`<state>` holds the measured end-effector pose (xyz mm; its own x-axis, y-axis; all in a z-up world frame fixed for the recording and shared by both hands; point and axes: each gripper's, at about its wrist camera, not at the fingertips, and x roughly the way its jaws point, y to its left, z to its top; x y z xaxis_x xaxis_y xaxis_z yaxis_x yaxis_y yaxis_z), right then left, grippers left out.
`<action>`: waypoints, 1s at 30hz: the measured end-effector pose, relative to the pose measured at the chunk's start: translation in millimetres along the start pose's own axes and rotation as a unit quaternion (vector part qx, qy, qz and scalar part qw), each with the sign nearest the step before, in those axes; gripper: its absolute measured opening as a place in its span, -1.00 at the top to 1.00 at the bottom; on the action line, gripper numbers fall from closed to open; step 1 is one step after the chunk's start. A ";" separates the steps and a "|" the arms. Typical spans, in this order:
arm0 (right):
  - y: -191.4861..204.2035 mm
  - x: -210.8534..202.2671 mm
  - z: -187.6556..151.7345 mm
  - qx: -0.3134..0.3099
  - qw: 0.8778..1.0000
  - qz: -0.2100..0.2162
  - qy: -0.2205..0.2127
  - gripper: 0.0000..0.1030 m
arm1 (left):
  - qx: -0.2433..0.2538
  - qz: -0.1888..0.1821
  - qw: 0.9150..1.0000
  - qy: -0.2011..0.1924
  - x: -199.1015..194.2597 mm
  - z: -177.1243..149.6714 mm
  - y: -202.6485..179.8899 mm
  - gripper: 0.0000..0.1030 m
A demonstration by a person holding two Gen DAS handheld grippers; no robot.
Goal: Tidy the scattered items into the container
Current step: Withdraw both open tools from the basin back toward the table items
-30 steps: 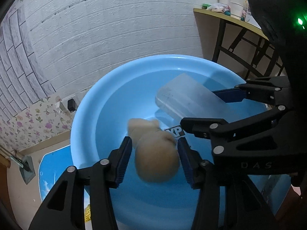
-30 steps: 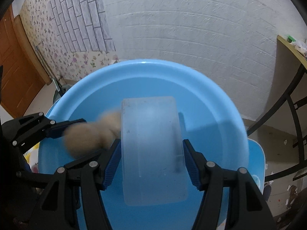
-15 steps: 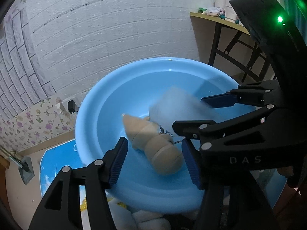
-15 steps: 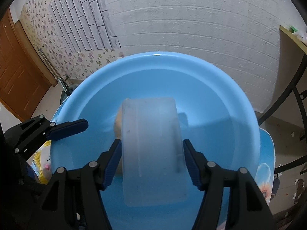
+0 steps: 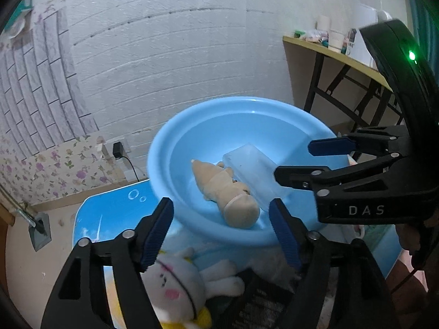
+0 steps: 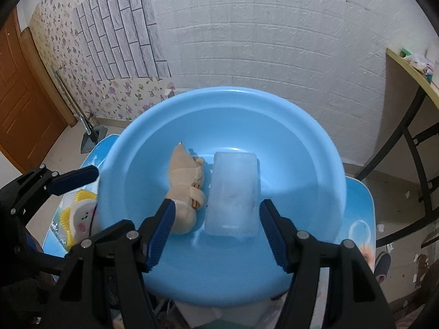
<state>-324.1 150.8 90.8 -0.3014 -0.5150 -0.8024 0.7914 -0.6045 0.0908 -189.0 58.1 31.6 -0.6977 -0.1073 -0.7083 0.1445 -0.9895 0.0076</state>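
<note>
A blue plastic basin [image 5: 175,148] [image 6: 315,142] stands on a small blue table [image 5: 109,208]. Inside it lie a tan plush toy [image 5: 222,189] [image 6: 186,181] and a clear plastic box [image 5: 255,172] [image 6: 233,192], side by side. My left gripper [image 5: 222,227] is open and empty, above the basin's near rim. My right gripper [image 6: 216,230] is open and empty, just behind the box; it also shows in the left wrist view [image 5: 301,161]. A white and yellow plush toy [image 5: 175,285] [image 6: 79,213] lies on the table outside the basin.
A black mesh item [image 5: 255,301] lies on the table by the white plush. A white brick wall stands behind the basin. A wooden shelf on black legs [image 5: 343,63] [image 6: 411,82] is at the right. An orange door [image 6: 19,96] is at the left.
The tan plush dropped from my left gripper into the basin. My right gripper let go of the clear box, which now rests in the basin. Both grippers pulled back.
</note>
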 end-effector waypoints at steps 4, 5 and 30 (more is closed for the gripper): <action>7.2 -18.5 -10.7 -0.002 1.000 -0.008 -0.010 -0.23 | -0.008 0.010 1.000 -0.012 -19.8 -7.8 2.2 -0.53; 8.6 -22.6 -13.3 -0.001 1.000 -0.010 -0.012 -0.23 | -0.009 0.013 1.000 -0.016 -25.1 -10.4 2.6 -0.56; 38.5 -55.5 -128.5 0.029 0.999 0.012 0.015 -0.23 | -0.060 0.032 0.998 0.002 -82.6 -127.1 17.7 -0.75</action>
<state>-208.6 234.2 63.0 -0.2668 -0.5115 -0.8168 0.7650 -0.6278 0.1433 -39.7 61.8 0.6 -0.6820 -0.1703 -0.7112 0.2720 -0.9618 -0.0305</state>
